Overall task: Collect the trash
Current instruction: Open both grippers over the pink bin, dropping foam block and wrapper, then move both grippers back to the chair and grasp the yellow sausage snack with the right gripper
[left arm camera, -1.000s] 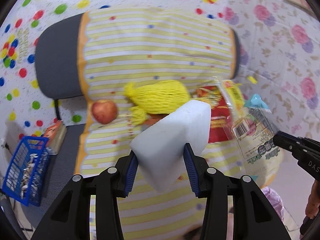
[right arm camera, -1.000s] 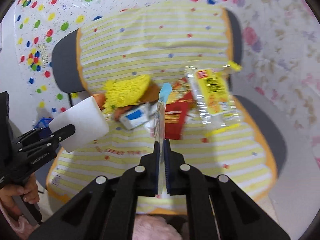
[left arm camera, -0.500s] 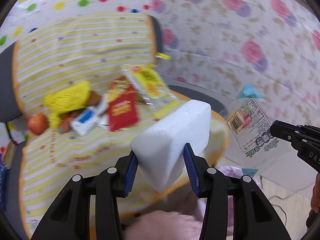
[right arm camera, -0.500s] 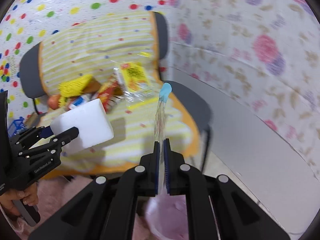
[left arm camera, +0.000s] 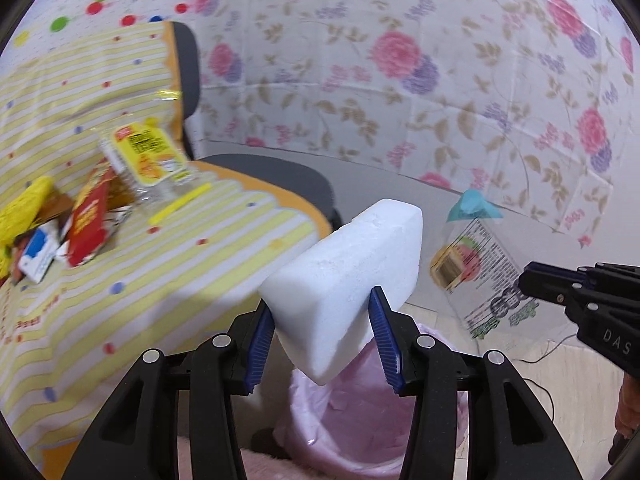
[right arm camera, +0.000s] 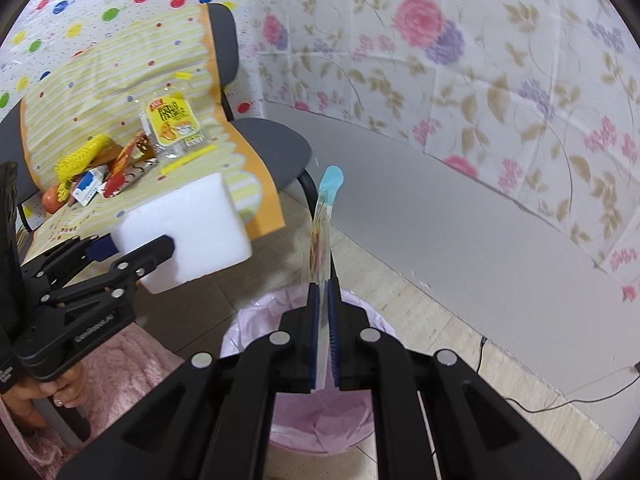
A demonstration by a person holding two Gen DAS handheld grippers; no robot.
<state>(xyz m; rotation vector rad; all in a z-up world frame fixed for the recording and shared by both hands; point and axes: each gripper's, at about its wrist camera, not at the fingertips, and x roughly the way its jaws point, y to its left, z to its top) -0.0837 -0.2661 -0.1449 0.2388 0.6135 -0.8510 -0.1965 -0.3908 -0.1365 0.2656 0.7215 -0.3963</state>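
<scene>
Two tongs are in your hands, both loaded and both over the floor beside the chair [right arm camera: 276, 148]. That chair wears a yellow striped cover [left arm camera: 120, 264], and on its seat lie the leftovers: a clear yellow-labelled packet [right arm camera: 174, 124], a red wrapper [left arm camera: 90, 220], a yellow net [right arm camera: 80, 156], a blue and white box [left arm camera: 38, 258] and an apple [right arm camera: 52, 200]. Below your tongs stands the bin with its pink liner [right arm camera: 260, 316], on pale floor next to a pink rug [right arm camera: 132, 364]. Your left tongs [left arm camera: 322, 332] are clamped on a white foam block [left arm camera: 352, 268], which hangs just above the bin's near edge. Your right tongs [right arm camera: 322, 340] are pressed together on a thin clear wrapper [right arm camera: 322, 232] with a blue top, held upright over the bin's mouth. A black cable [right arm camera: 560, 396] trails along the floor at the wall.
</scene>
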